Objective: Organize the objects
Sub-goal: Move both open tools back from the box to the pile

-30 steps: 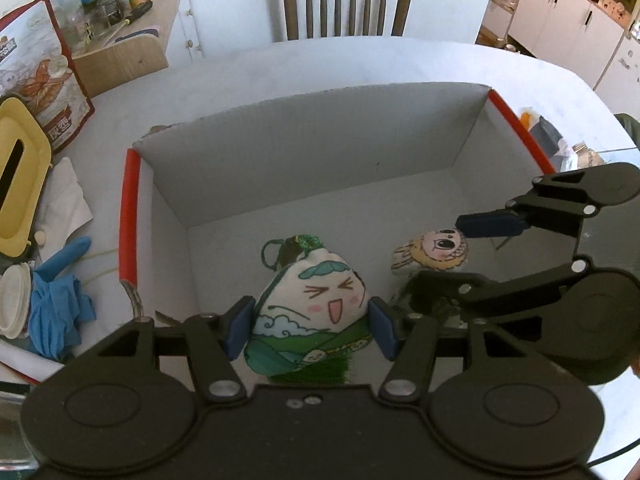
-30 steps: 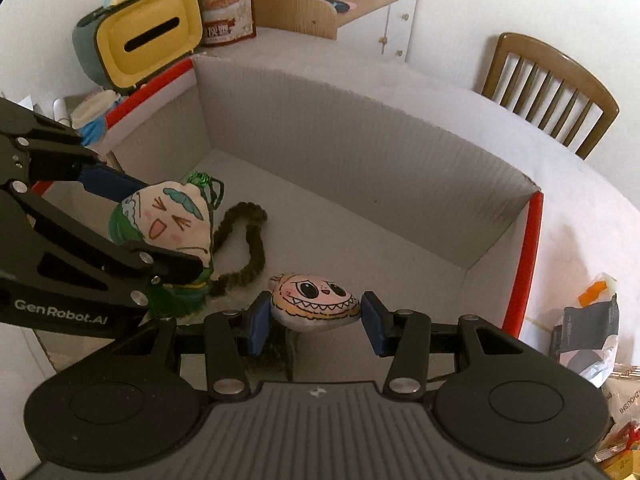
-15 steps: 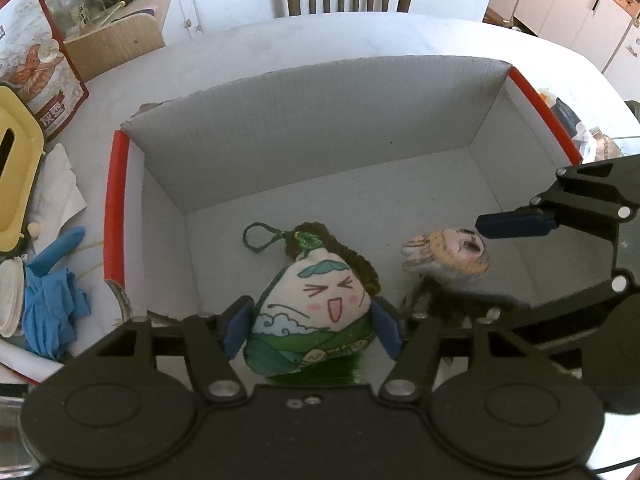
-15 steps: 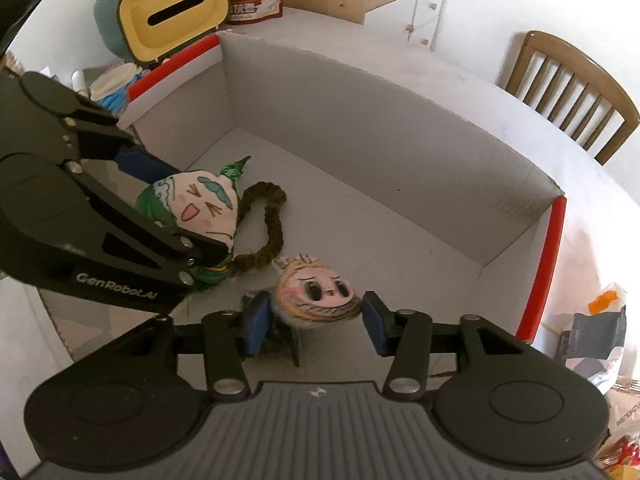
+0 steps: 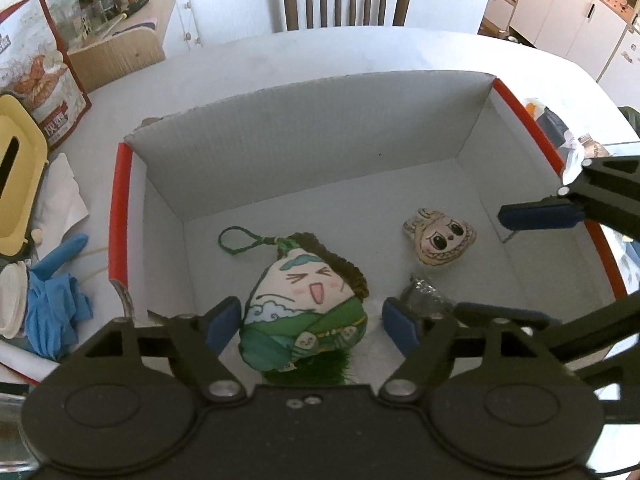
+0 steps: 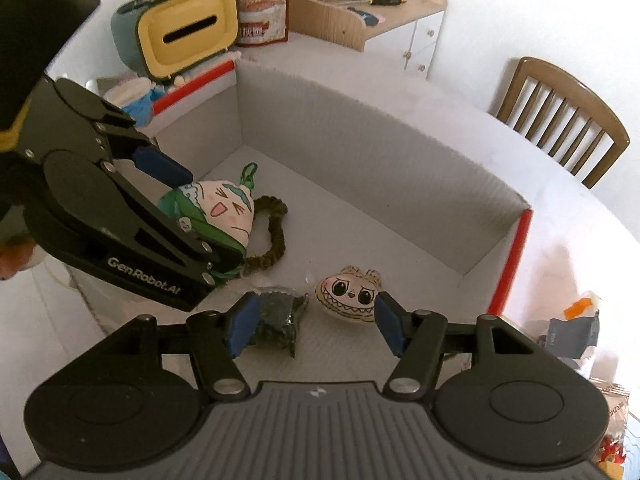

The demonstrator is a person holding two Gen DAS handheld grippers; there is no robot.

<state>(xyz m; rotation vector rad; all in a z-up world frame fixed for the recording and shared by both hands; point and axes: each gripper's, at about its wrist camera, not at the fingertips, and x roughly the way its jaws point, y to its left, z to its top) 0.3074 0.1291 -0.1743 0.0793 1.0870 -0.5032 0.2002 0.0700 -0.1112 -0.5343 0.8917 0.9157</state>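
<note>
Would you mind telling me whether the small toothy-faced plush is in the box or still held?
In the box: the toothy-faced plush lies on the cardboard box floor, with the open right gripper not touching it.

Left gripper (image 5: 311, 326) held low with jaws spread wide, right gripper (image 6: 312, 328) likewise parted, nothing clamped by either
</note>
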